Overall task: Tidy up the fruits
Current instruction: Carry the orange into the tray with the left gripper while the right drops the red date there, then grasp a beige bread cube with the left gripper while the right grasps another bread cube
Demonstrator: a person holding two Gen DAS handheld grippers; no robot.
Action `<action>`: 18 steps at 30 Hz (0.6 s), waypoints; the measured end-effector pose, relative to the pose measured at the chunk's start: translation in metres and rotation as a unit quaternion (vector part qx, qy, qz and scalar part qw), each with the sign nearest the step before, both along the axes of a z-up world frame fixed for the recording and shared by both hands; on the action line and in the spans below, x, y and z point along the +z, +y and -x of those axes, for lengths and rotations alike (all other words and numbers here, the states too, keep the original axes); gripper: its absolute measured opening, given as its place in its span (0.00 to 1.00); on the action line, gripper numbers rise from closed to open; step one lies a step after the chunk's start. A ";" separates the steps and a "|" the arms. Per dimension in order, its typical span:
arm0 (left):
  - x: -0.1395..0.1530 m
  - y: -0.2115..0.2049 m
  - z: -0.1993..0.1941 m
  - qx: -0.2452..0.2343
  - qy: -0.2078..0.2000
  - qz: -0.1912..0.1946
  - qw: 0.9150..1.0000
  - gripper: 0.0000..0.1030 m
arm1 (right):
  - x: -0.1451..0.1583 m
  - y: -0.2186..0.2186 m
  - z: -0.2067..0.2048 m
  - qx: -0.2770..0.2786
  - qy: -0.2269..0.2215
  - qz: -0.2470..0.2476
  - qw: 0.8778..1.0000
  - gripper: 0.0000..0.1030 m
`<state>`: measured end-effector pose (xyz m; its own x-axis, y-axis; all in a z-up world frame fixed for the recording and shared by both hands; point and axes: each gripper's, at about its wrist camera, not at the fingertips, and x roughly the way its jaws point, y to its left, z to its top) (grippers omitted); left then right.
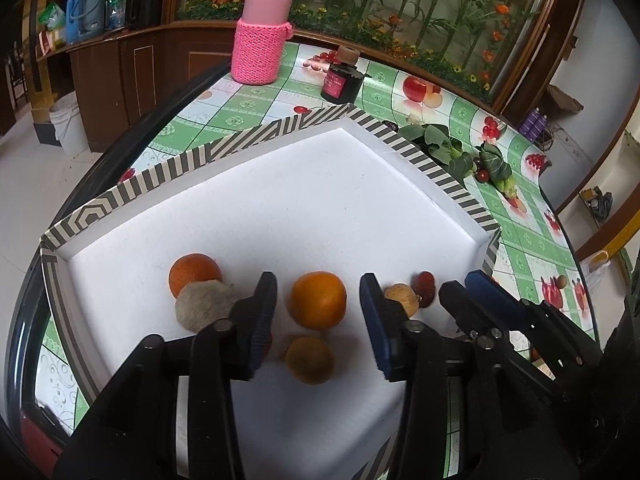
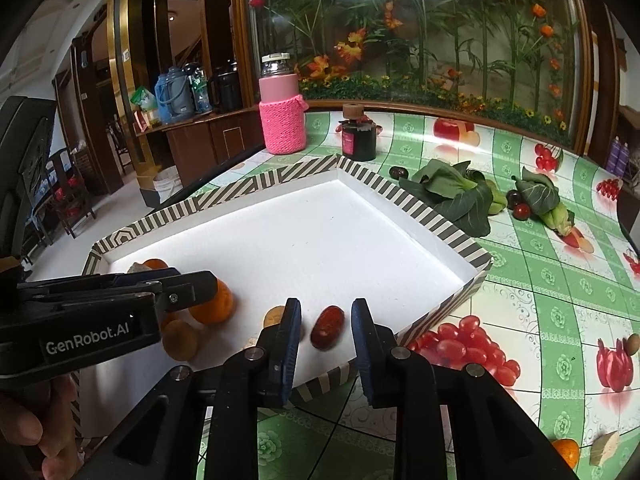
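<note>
Striped tray (image 1: 172, 168) holding the fruit at its near end. The left gripper (image 1: 318, 312) hangs released, its fingers either side of an orange (image 1: 318, 300) lying straight ahead. The right gripper (image 2: 326, 330), likewise released, frames a red date (image 2: 328, 327) whose long axis runs near to far, slightly tilted. Each gripper is nearer its own fruit; neither appears to touch it.

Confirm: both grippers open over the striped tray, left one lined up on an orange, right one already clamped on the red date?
Not clamped. In the right wrist view the right gripper is open, and the red date lies loose on the tray between its fingers. The rest holds: left gripper open around the orange.
</note>
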<state>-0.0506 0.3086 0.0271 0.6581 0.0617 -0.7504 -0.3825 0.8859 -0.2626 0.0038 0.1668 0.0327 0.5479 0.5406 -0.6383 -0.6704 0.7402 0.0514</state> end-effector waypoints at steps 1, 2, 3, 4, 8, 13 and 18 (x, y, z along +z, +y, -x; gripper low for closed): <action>0.000 0.000 0.000 0.000 0.000 0.001 1.000 0.42 | 0.000 -0.001 0.000 -0.001 -0.001 -0.001 1.000 0.24; 0.000 0.000 0.000 0.001 0.001 0.001 1.000 0.42 | 0.001 -0.001 0.000 -0.002 -0.001 -0.002 1.000 0.24; 0.000 0.001 0.000 0.001 0.002 0.001 1.000 0.42 | 0.001 -0.002 0.000 -0.004 -0.002 -0.003 1.000 0.24; 0.000 0.001 0.000 0.002 0.002 0.001 1.000 0.42 | 0.002 -0.003 0.001 -0.006 -0.003 -0.004 1.000 0.24; 0.000 0.001 0.001 0.003 0.002 0.001 1.000 0.42 | 0.005 -0.008 0.003 -0.018 -0.012 -0.013 1.000 0.24; 0.003 0.003 0.004 0.008 -0.009 0.000 1.000 0.42 | 0.014 -0.027 0.008 -0.047 -0.029 -0.036 0.998 0.24; 0.013 -0.009 0.006 -0.017 -0.047 0.001 0.999 0.42 | 0.024 -0.063 0.014 -0.066 -0.030 -0.049 0.996 0.24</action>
